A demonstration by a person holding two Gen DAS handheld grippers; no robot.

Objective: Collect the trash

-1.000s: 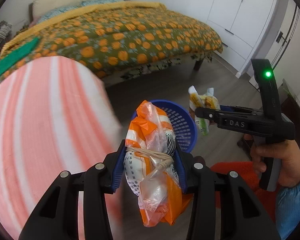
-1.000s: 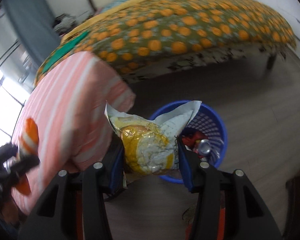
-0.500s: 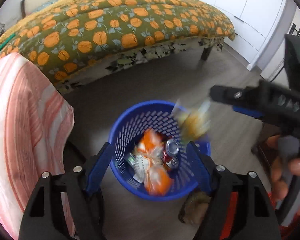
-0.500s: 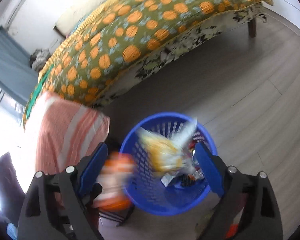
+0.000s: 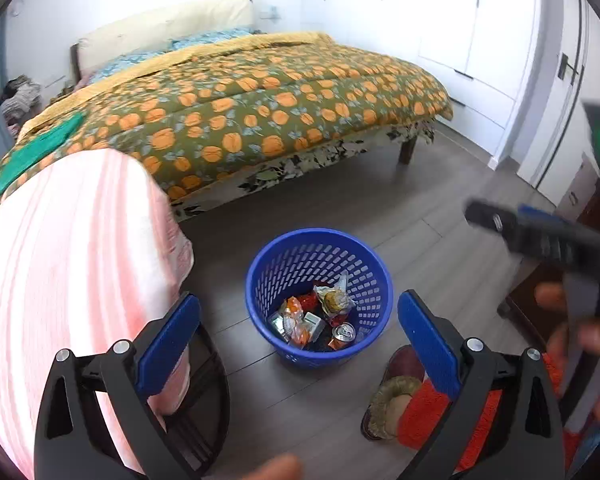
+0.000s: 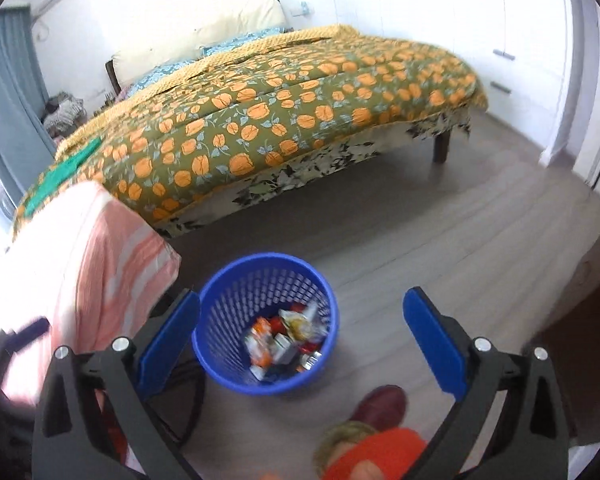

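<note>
Left tongs (image 5: 298, 334): I see them spread wide, empty
Right tongs (image 6: 300, 338): also spread, empty
Trash (image 5: 314, 316): lower centre, inside blue basket (image 5: 260, 268)
Handling: I judge wrappers light, crinkly; pinch an edge

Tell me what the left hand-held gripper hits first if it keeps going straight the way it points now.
Most likely the blue basket: it sits on the floor between the open fingers of the left hand-held gripper, already holding wrappers and a can. Nothing shows in the air between them, though fisheye depth is uncertain.
</note>
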